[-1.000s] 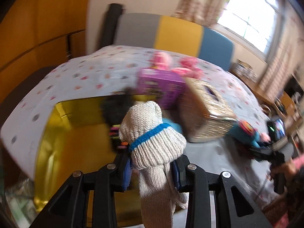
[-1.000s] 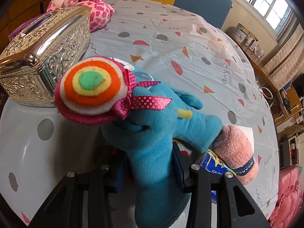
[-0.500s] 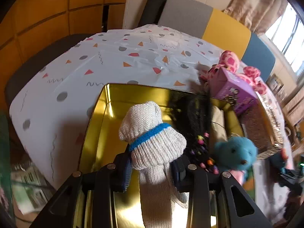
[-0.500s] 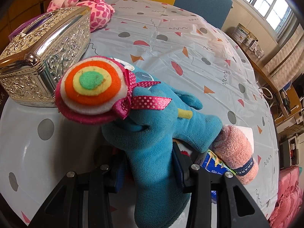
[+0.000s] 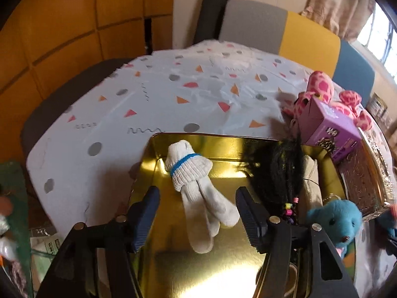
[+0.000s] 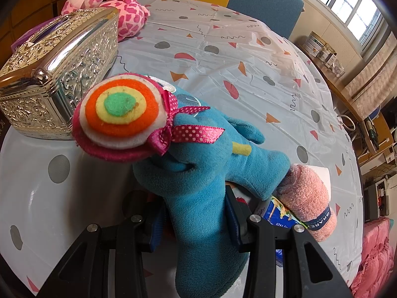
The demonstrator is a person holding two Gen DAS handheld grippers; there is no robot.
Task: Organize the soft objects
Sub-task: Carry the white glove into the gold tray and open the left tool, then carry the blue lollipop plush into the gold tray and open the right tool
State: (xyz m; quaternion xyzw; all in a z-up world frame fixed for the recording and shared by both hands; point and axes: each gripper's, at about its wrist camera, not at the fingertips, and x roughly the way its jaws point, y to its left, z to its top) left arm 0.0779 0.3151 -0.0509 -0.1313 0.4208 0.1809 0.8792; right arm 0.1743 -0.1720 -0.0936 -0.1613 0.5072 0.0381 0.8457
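Observation:
A white knit sock bundle with a blue band lies inside the gold tin tray, near its far left corner. My left gripper is open above the tray, its jaws wide on either side of the sock and clear of it. A black-haired doll and a small teal bear sit at the tray's right side. My right gripper is shut on a teal plush toy with a felt lollipop disc, held over the table.
A silver embossed box, a pink spotted plush and a purple carton stand at the table's far side. A rolled pink towel lies on a blue carton by the right gripper. Chairs ring the patterned tablecloth.
My left gripper opened and let go of the white sock, which now lies in the gold tray. The right gripper with the teal plush has not moved.

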